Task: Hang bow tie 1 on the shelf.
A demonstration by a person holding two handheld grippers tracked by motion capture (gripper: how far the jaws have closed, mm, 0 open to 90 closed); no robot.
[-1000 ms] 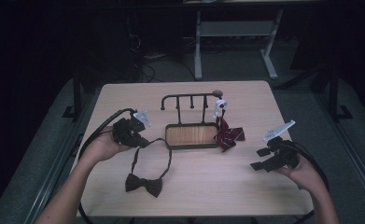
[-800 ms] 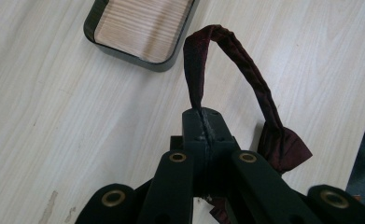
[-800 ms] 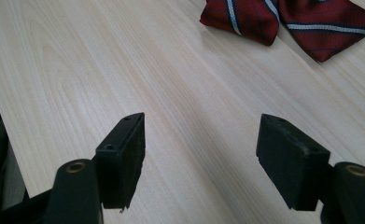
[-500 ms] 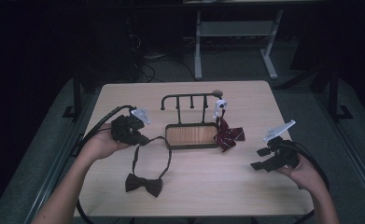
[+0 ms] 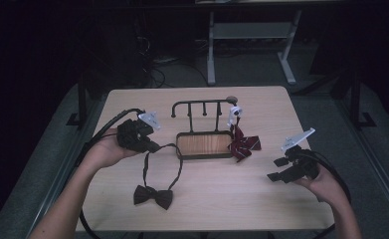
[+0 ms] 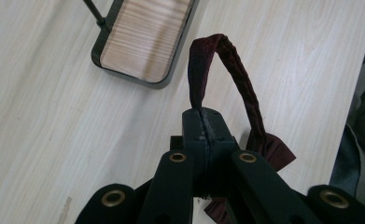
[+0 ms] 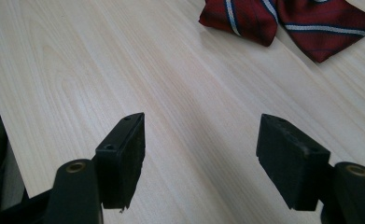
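Left tongs [image 5: 149,145] clamped on the neck strap [image 6: 238,79] of a dark bow tie [image 5: 153,196], gripping it near the top of its loop, so that the strap arches up from the closed jaws and falls back to the bow, which rests on the tabletop [image 5: 222,199] in front of the person. In the left gripper view the band runs straight out of the closed jaws, curves over and returns to the bow just beside them; holding the strap rather than the bow leaves the loop open, which by judgement suits hanging it on a peg. The rack [image 5: 202,107], a dark rail with short pegs standing over a wood-floored tray [image 5: 204,145], stands just beyond the left tongs near the middle of the tabletop. A red striped bow tie [image 5: 242,144] lies against the tray's right end, below a small white clip [image 5: 235,112] at the rail's end. Right tongs [image 5: 280,169] held low over bare tabletop, jaws wide apart and empty, well clear of the rack, apparently kept ready to assist; the right gripper view shows the striped tie [image 7: 287,21] lying ahead of them.
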